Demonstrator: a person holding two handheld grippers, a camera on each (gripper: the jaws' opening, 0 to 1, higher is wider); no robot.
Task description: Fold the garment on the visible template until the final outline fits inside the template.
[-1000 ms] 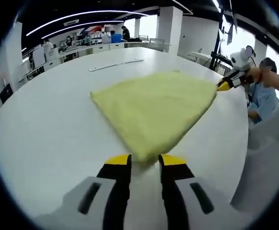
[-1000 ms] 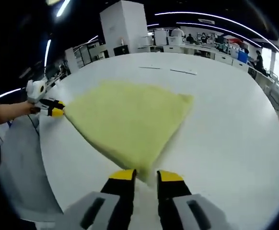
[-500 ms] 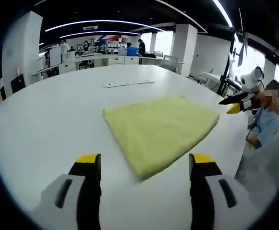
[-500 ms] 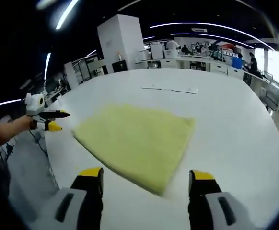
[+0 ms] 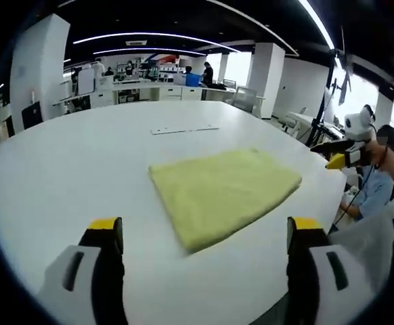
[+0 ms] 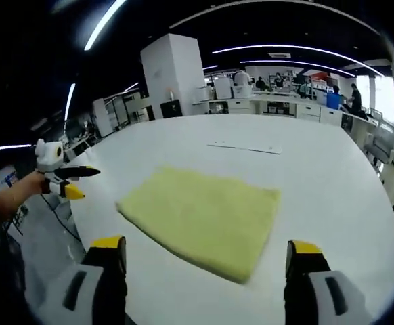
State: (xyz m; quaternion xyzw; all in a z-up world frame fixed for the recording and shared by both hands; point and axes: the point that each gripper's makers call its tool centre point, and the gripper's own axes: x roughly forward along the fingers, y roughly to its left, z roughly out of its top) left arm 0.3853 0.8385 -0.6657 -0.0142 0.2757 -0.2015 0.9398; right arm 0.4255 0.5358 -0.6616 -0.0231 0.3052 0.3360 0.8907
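Note:
A folded pale yellow garment point(image 5: 223, 189) lies flat on the white table point(image 5: 82, 162); the right gripper view has it as a rough rectangle point(image 6: 204, 217). My left gripper point(image 5: 204, 233) is open, jaws wide apart, pulled back from the garment's near corner. My right gripper point(image 6: 205, 249) is open too, back from the garment's near edge. Each view also catches the other gripper off the table's edge: the right one point(image 5: 337, 154) held by a hand, the left one point(image 6: 72, 181) at the left. Two thin pale strips point(image 5: 183, 128) lie beyond the garment, also seen as strips point(image 6: 246, 147).
The table edge curves close on the right point(image 5: 332, 203). A seated person point(image 5: 380, 183) is past that edge. Desks, a white pillar point(image 6: 177, 74) and several people stand far behind the table.
Both grippers let go of the garment's corners, opened wide and drew back. The garment dropped flat on the table.

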